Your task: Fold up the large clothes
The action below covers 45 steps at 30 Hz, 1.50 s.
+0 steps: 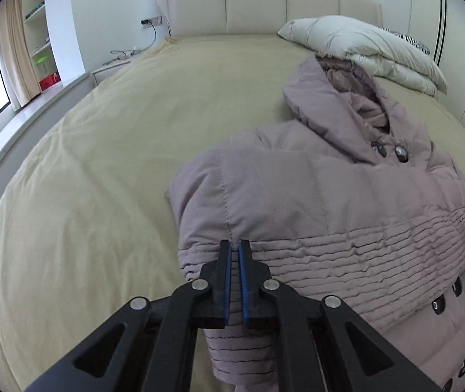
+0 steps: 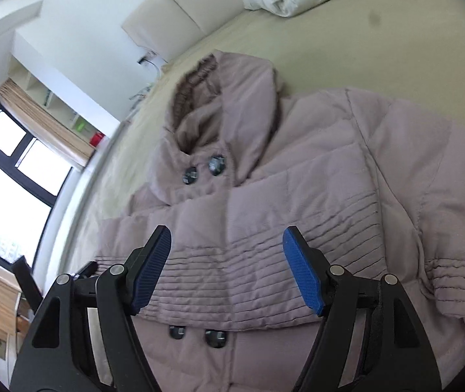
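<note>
Your left gripper has its jaws nearly closed, pinching a fold of the mauve hooded coat at its ribbed waist. Your right gripper hovers over the coat's front, jaws wide apart, holding nothing. The coat lies on the beige bed, hood toward the pillow.

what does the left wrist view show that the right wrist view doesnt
Only the left wrist view shows the left gripper, its jaws nearly closed over the coat's folded sleeve, and a zebra-print item behind the white duvet. Only the right wrist view shows the right gripper wide open above the coat, and the fur hood trim. Both show the mauve hooded coat, beige bed and headboard.
</note>
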Each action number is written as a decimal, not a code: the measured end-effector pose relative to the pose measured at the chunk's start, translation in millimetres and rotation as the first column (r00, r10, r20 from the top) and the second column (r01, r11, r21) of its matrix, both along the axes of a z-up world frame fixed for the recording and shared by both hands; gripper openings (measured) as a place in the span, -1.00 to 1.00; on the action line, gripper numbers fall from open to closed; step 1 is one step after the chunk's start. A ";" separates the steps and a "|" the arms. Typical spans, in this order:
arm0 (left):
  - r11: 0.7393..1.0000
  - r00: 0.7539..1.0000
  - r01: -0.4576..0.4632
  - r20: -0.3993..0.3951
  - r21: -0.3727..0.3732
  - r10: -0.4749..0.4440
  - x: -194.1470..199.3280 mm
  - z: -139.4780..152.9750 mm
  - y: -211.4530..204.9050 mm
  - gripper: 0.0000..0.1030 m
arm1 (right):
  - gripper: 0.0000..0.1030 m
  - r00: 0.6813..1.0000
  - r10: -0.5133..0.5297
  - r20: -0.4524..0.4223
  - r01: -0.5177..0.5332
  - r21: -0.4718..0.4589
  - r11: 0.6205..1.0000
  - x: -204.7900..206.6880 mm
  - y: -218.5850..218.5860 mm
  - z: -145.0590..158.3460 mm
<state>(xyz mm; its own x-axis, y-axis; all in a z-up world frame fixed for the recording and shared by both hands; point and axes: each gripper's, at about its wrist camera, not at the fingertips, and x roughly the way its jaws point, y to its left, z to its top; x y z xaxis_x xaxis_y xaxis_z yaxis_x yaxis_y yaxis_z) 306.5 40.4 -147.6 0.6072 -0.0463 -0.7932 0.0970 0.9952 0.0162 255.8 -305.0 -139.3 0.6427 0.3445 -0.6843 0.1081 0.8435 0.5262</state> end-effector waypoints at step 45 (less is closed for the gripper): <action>1.000 0.999 0.028 0.046 -0.003 -0.028 -57.0 20.3 -5.3 -0.74 | 0.04 0.999 -0.007 0.046 0.020 -0.267 0.963 -72.4 0.3 10.5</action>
<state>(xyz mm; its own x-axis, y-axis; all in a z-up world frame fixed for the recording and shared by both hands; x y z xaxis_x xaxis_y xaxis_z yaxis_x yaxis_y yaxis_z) 249.5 35.1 -127.3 0.6416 -0.0665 -0.7641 0.1237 0.9922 0.0175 183.4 -304.7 -128.8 0.6778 0.1438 -0.7210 0.1021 0.9528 0.2860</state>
